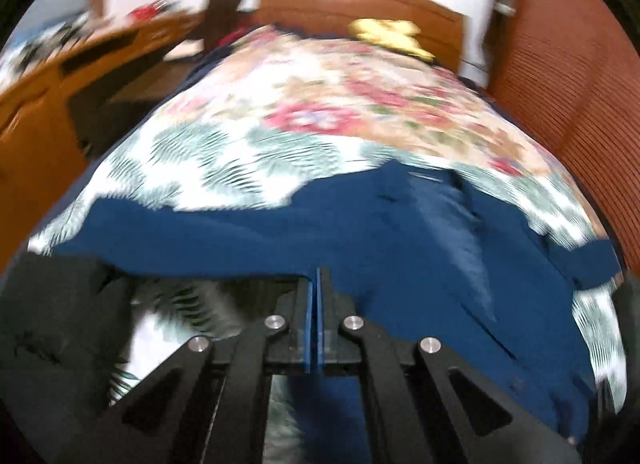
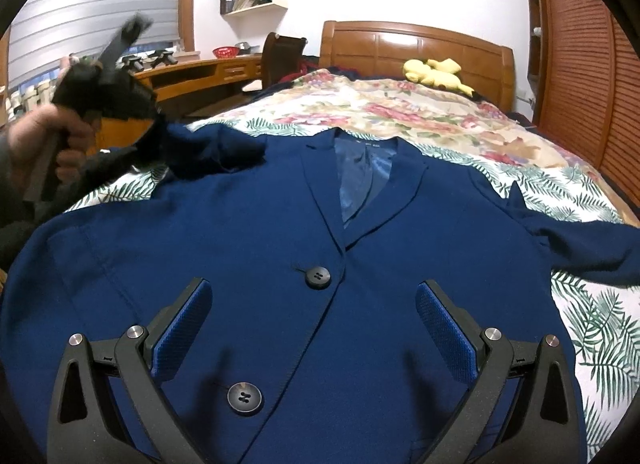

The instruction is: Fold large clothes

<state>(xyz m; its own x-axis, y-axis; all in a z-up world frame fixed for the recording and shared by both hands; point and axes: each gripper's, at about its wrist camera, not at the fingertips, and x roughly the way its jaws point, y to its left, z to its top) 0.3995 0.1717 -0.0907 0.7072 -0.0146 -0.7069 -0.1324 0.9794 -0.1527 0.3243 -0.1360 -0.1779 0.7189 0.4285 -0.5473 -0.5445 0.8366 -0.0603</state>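
Navy blue woven cloth filled most of what I saw: a large buttoned blazer (image 2: 280, 248) lay face up and mostly flat on the bed's leaf-and-flower printed cover (image 2: 440, 116), its collar toward the carved wooden headboard (image 2: 416, 44) and its front closed by two dark round buttons (image 2: 318, 276). My right jaws (image 2: 316, 328) stood wide apart above the jacket's lower front, blue ribbed pads (image 2: 444, 336) facing each other with nothing between them, one button lying on the cloth below them. My left jaws (image 1: 314, 324) were pressed together, blue pads (image 1: 308, 328) almost meeting, with the edge of the navy cloth (image 1: 400, 232) running right up to their tips; that view was too blurred for me to swear how much fabric was pinched there. From the right wrist view, my left hand (image 2: 44, 136) held its black tool at the jacket's left shoulder, where the sleeve (image 2: 216, 152) was bunched up and raised off the cover. The other sleeve (image 2: 580, 240) trailed out flat to the right edge of the bed. A yellow plush toy (image 2: 432, 70) sat near the headboard, a wooden desk (image 2: 192, 72) stood beyond the bed's left side, and slatted wooden doors (image 2: 580, 64) closed the right.
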